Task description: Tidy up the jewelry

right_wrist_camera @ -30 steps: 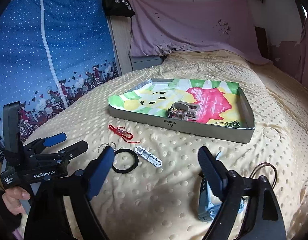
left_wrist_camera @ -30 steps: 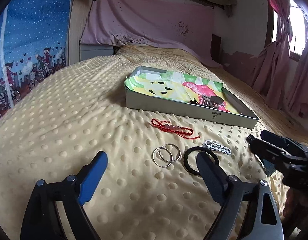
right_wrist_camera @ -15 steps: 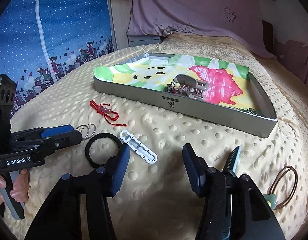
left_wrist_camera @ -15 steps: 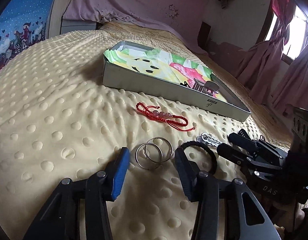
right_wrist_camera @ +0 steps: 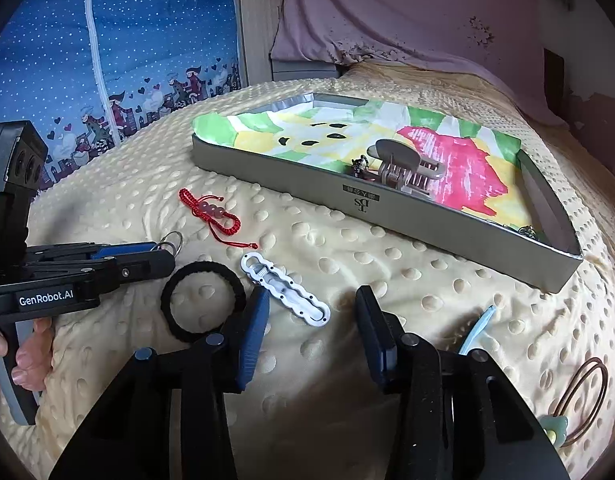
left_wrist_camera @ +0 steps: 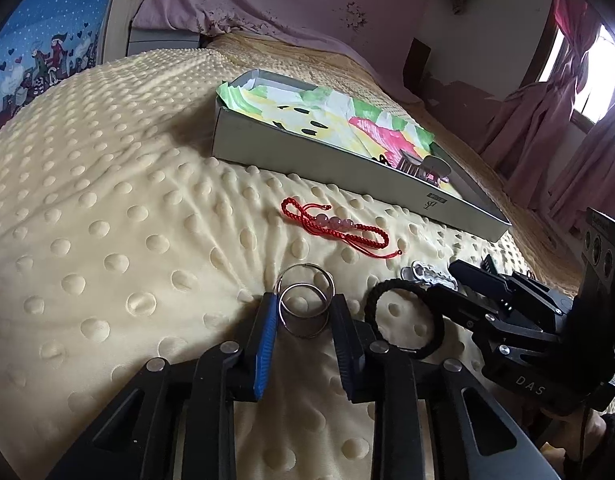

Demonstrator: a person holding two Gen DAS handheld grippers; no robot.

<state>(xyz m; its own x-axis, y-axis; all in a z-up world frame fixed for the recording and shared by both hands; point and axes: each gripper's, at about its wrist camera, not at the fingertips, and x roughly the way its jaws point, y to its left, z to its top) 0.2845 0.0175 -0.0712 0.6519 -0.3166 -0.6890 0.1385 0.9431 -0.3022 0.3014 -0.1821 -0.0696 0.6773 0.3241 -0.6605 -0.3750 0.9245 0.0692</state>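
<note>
Your left gripper (left_wrist_camera: 303,320) has come down over the silver rings (left_wrist_camera: 305,300) and its fingers have just been closing; the rings now sit between the fingertips, pads at their sides, though whether they truly pinch yet is hard to tell. Your right gripper (right_wrist_camera: 307,320) has also dropped and its fingers have just been narrowing, still parted, with the white clip (right_wrist_camera: 285,290) lying just ahead of the left fingertip, not held. This looks like two pickups starting, both bound for the tray (right_wrist_camera: 387,216) beyond the fingers. The black hair band (right_wrist_camera: 203,300) lies between the two grippers, the red bracelet (left_wrist_camera: 335,226) further ahead. The tray's far corner contents are too small to make out
</note>
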